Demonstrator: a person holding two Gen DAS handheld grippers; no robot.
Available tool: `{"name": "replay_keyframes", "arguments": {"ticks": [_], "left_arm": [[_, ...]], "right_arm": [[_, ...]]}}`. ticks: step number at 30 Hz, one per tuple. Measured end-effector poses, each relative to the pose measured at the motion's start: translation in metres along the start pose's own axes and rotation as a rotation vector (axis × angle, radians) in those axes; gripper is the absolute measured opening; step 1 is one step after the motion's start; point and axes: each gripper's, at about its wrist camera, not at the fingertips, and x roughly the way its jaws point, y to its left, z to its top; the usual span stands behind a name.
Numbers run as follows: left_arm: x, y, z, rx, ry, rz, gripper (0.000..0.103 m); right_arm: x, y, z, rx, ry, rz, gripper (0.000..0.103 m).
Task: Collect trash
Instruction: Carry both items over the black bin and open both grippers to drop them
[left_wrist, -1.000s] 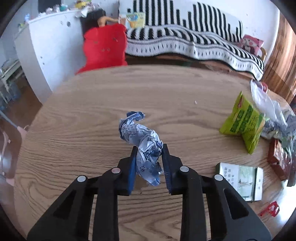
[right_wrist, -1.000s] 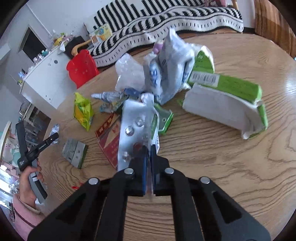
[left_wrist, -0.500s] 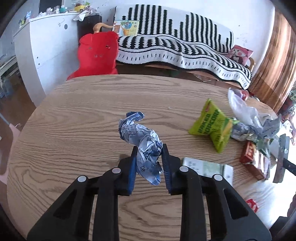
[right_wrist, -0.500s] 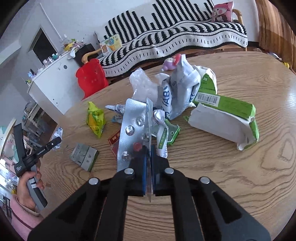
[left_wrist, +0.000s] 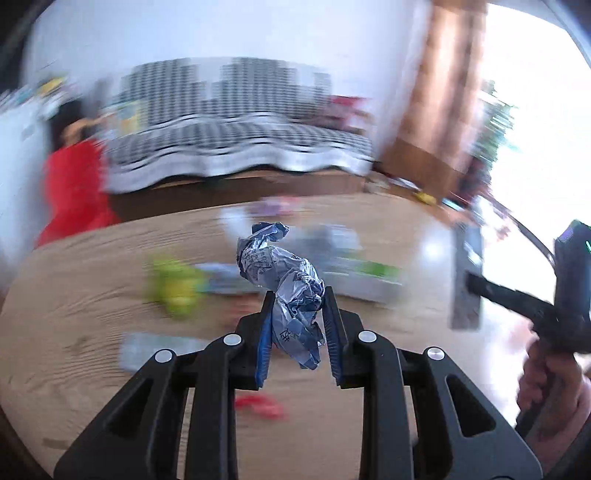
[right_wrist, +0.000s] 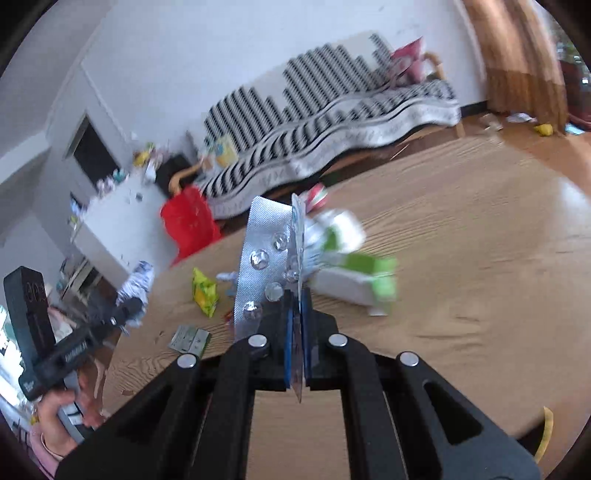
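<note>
My left gripper (left_wrist: 297, 295) is shut on a crumpled blue-and-white wrapper (left_wrist: 284, 280) and holds it above the wooden table (left_wrist: 92, 295). My right gripper (right_wrist: 297, 295) is shut on a silver blister pack (right_wrist: 262, 266) and holds it upright above the table (right_wrist: 480, 277). The left gripper with its wrapper (right_wrist: 138, 280) also shows at the left of the right wrist view. The right gripper's handle (left_wrist: 517, 299) shows at the right of the left wrist view. The left wrist view is heavily blurred.
Trash lies on the table: a green-and-white carton (right_wrist: 354, 273), a yellow-green snack bag (right_wrist: 203, 291), a small flat box (right_wrist: 190, 338), and a red scrap (left_wrist: 258, 402). Behind the table are a striped sofa (right_wrist: 332, 122), a red chair (right_wrist: 188, 221) and a white cabinet (right_wrist: 118, 221).
Both grippers have risen and tilted back from the table with their trash. The left wrist view has swung right fast and blurred. The right wrist view now shows more of the room.
</note>
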Motion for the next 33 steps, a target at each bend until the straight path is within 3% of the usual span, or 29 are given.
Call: {"name": "replay_keyframes", "arguments": {"ticks": [2,4,7,10,12,17,19,21,25,31,32,33], "left_arm": [[0.006,-0.057,-0.003,0.074,0.035,-0.083,0.025],[0.019,-0.113,-0.014,0.128,0.113,-0.205,0.025],[0.048,-0.191,-0.044,0.218,0.233,-0.308,0.025],[0.086,-0.244,-0.089,0.263,0.387,-0.394,0.025],[0.112,-0.263,-0.109,0.222,0.469,-0.43,0.025],[0.166,-0.285,-0.164,0.247,0.598,-0.379,0.025],[0.187,-0.283,-0.166,0.243,0.638,-0.383,0.025],[0.193,-0.288,-0.163,0.262,0.625,-0.374,0.025],[0.198,-0.285,-0.163,0.203,0.655,-0.383,0.025],[0.179,-0.285,-0.163,0.212,0.638,-0.414,0.025],[0.174,-0.279,-0.164,0.213,0.635,-0.418,0.027],[0.172,-0.278,-0.163,0.215,0.63,-0.414,0.041]], "right_arm": [[-0.035,-0.026,-0.005,-0.005,-0.02,-0.059,0.005],[-0.07,-0.069,-0.017,0.042,-0.003,-0.109,0.005],[-0.098,-0.123,-0.043,0.122,0.036,-0.173,0.005],[-0.108,-0.173,-0.081,0.225,0.105,-0.209,0.005],[-0.103,-0.208,-0.11,0.309,0.161,-0.226,0.005],[-0.07,-0.269,-0.171,0.479,0.305,-0.231,0.005],[-0.065,-0.274,-0.179,0.493,0.32,-0.226,0.005],[-0.061,-0.274,-0.18,0.466,0.328,-0.242,0.005],[-0.055,-0.273,-0.179,0.455,0.344,-0.246,0.005],[-0.051,-0.271,-0.173,0.455,0.351,-0.254,0.005],[-0.051,-0.269,-0.171,0.453,0.347,-0.262,0.005],[-0.052,-0.267,-0.169,0.447,0.345,-0.273,0.005]]}}
